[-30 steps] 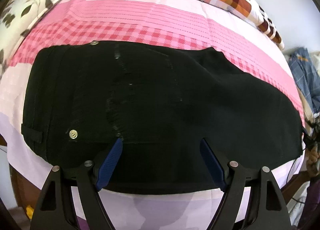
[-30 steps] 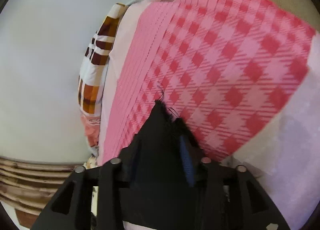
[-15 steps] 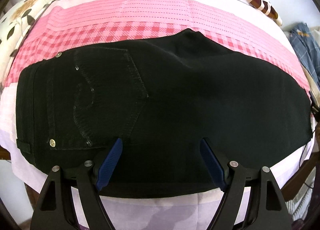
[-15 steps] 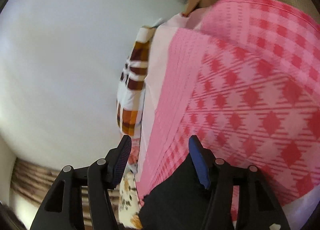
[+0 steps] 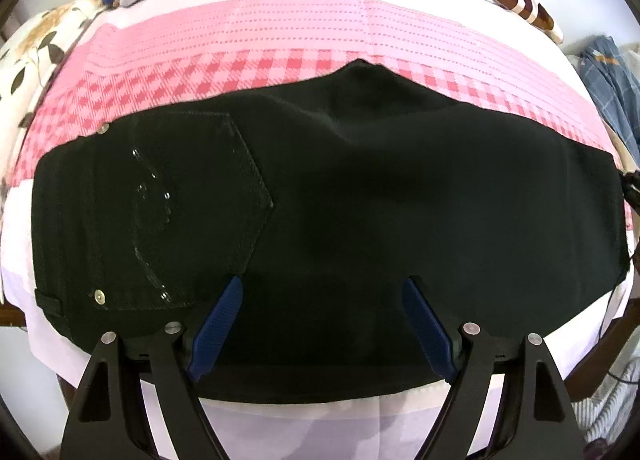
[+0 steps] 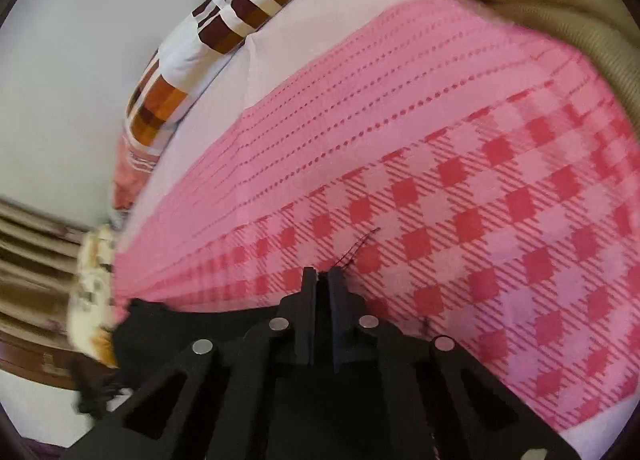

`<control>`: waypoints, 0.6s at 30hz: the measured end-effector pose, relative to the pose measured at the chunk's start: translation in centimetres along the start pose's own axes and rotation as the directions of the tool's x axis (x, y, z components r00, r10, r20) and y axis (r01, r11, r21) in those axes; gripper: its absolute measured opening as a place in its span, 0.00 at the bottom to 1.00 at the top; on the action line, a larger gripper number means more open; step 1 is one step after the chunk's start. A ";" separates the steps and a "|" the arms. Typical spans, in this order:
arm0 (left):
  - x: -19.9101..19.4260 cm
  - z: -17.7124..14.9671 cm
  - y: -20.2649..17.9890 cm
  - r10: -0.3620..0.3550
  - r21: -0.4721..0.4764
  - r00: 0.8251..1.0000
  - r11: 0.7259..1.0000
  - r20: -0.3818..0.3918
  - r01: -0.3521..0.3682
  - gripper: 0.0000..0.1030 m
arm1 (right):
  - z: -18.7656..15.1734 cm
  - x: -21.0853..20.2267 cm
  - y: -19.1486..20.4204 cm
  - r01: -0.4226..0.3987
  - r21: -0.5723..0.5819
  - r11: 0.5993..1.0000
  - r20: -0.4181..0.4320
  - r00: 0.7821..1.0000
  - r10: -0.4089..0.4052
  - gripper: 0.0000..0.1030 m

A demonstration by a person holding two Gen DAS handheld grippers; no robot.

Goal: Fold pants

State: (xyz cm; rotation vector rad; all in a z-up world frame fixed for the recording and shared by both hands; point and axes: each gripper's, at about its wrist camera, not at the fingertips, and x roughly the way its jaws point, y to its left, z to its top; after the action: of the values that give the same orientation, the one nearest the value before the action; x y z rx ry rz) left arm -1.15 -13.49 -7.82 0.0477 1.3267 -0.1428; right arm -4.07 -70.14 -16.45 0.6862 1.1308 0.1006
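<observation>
1. Task item: the black denim pants [image 5: 360, 220] lie flat across the pink checked bedsheet [image 5: 280, 32], folded lengthwise, with the stitched back pocket [image 5: 200, 196] uppermost at the left of the left wrist view.
2. Left gripper [image 5: 320, 292]: blue-padded jaws spread wide and hovering above the near edge of the pants; nothing lies between them. Released.
3. Right gripper [image 6: 322, 280]: jaws clenched together. Half a second ago they stood apart over the dark fabric edge; they have since snapped shut. A frayed thread shows at the tips, but whether cloth is pinched between the pads cannot be told; black fabric lies just behind the jaws.
4. Change noted: the pants have gone from a rumpled lie a second ago to a smooth, flat one, pocket face now fully exposed.
5. Assessment: the lengthwise fold appears complete. Judged next step is a crosswise fold, bringing the leg end toward the waistband.
6. Surroundings: a brown-and-white checked pillow [image 6: 224, 20] sits at the sheet's far edge.
</observation>
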 end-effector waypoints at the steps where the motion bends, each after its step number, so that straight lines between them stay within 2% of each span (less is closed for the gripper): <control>1: 0.0 0.1 0.0 -0.002 -0.001 1.000 1.000 0.002 0.002 0.80 | -0.6 -0.4 0.3 0.015 -0.009 1.000 0.015 1.000 -0.014 0.06; 3: 0.0 0.0 0.1 -0.008 -0.009 1.000 1.000 0.001 0.008 0.80 | -2.5 -1.7 0.8 0.028 -0.006 1.000 0.064 0.998 -0.027 0.05; 6: 0.1 0.0 0.4 -0.014 -0.018 1.000 1.000 -0.002 0.013 0.80 | -6.1 -5.6 2.1 -0.043 0.019 0.999 0.192 0.981 0.038 0.04; 10: -0.1 -0.1 1.0 -0.027 -0.040 1.000 0.999 -0.007 0.027 0.80 | -11.9 -10.4 4.6 -0.125 0.003 0.992 0.295 0.948 0.119 0.04; 11: -0.2 -0.2 1.1 -0.032 -0.048 0.999 0.998 -0.006 0.032 0.80 | -13.0 -11.1 5.1 -0.107 -0.011 0.994 0.301 0.948 0.106 0.04; 13: 0.0 -0.1 1.1 -0.046 -0.059 0.999 0.997 -0.008 0.045 0.80 | -13.2 -10.8 5.7 0.014 -0.014 1.000 0.316 0.949 -0.009 0.07; 15: 0.3 0.0 1.0 -0.060 -0.059 0.998 0.997 -0.017 0.059 0.80 | -11.7 -10.6 4.5 0.001 0.010 1.000 0.319 0.948 -0.004 0.07; 16: 0.4 0.0 0.8 -0.064 -0.056 0.998 0.996 -0.022 0.063 0.80 | -10.5 -10.3 3.9 0.018 0.020 1.000 0.313 0.949 -0.024 0.12; 18: 0.4 -0.1 0.5 -0.065 -0.048 0.998 0.997 -0.024 0.064 0.80 | -7.6 -9.3 3.0 0.045 -0.005 0.999 0.301 0.953 -0.042 0.40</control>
State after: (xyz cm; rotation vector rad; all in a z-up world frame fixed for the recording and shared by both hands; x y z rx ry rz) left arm -1.08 -13.03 -8.22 -0.0333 1.3574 -0.1667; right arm -13.91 -68.14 -9.28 0.6410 0.8510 -0.0345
